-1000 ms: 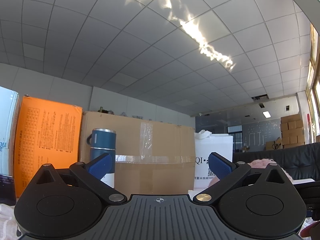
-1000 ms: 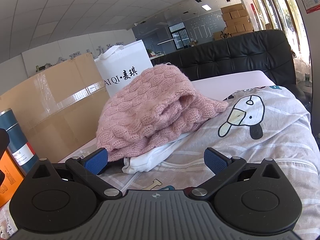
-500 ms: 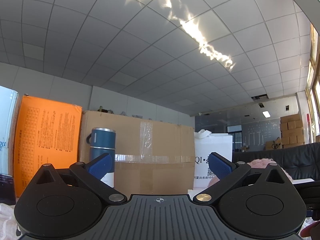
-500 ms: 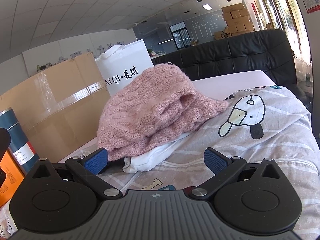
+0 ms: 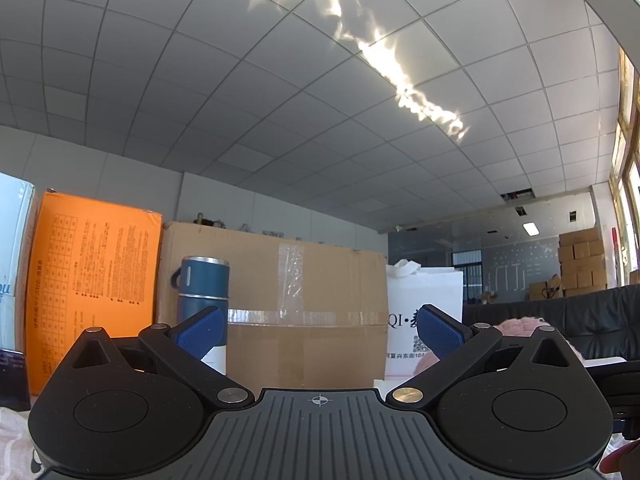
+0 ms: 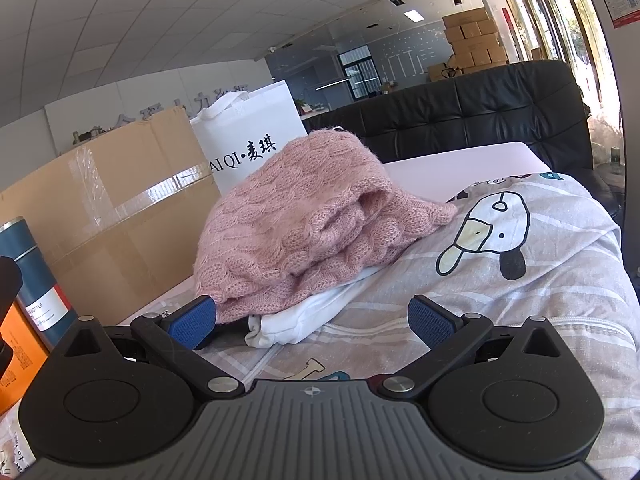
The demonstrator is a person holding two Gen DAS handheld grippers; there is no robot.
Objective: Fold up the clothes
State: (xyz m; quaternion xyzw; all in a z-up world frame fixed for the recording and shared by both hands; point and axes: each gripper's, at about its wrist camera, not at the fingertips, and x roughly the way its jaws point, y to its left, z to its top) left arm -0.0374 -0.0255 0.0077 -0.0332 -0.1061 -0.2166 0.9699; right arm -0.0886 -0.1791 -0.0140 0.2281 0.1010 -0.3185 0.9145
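Note:
A pink knitted sweater (image 6: pixel 304 216) lies bunched on top of a white garment (image 6: pixel 304 320), and both rest on a striped cloth with a cartoon duck print (image 6: pixel 520 288). My right gripper (image 6: pixel 314 322) hovers open just in front of the pile, its blue pads (image 6: pixel 192 322) empty. My left gripper (image 5: pixel 320 330) is open too and tilted upward toward the ceiling, holding nothing. Only a small patch of the pink sweater (image 5: pixel 516 326) shows past its right finger.
A taped cardboard box (image 5: pixel 304 320), an orange box (image 5: pixel 96 288), a blue flask (image 5: pixel 204 292) and a white paper bag (image 6: pixel 252 136) stand along the back of the table (image 6: pixel 460 168). A black leather sofa (image 6: pixel 480 116) sits behind.

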